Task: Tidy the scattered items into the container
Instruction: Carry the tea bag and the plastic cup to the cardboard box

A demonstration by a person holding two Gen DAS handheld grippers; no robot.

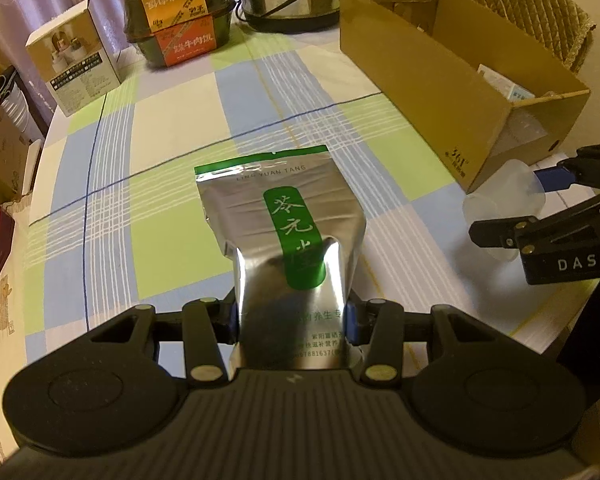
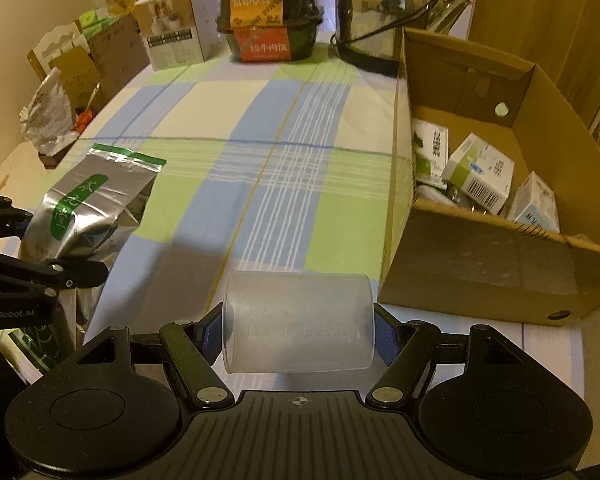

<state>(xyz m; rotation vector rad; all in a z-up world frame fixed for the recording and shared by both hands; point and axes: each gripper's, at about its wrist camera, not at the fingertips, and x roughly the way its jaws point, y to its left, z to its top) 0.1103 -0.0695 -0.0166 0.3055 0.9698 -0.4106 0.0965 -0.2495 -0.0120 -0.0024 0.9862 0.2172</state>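
Cartons (image 2: 480, 172) already inside cardboard box (image 2: 480, 268) on checked cloth (image 2: 260, 168). Left gripper (image 1: 292, 316) clamped on silver tea pouch (image 1: 284, 232), held over mid-table; right gripper (image 2: 298, 330) clamped on clear plastic cup (image 2: 298, 326), lying sideways just short of box's near corner. Partway done, by the look: both held items yet to go in, plus perhaps far-edge packages.

Left gripper (image 1: 292, 316) jaws clamped on silver pouch (image 1: 284, 236), cardboard box (image 1: 452, 92) beyond

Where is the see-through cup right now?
The clear cup lies sideways, pinched in the right claw, low in the right wrist view, just left of the cardboard box.
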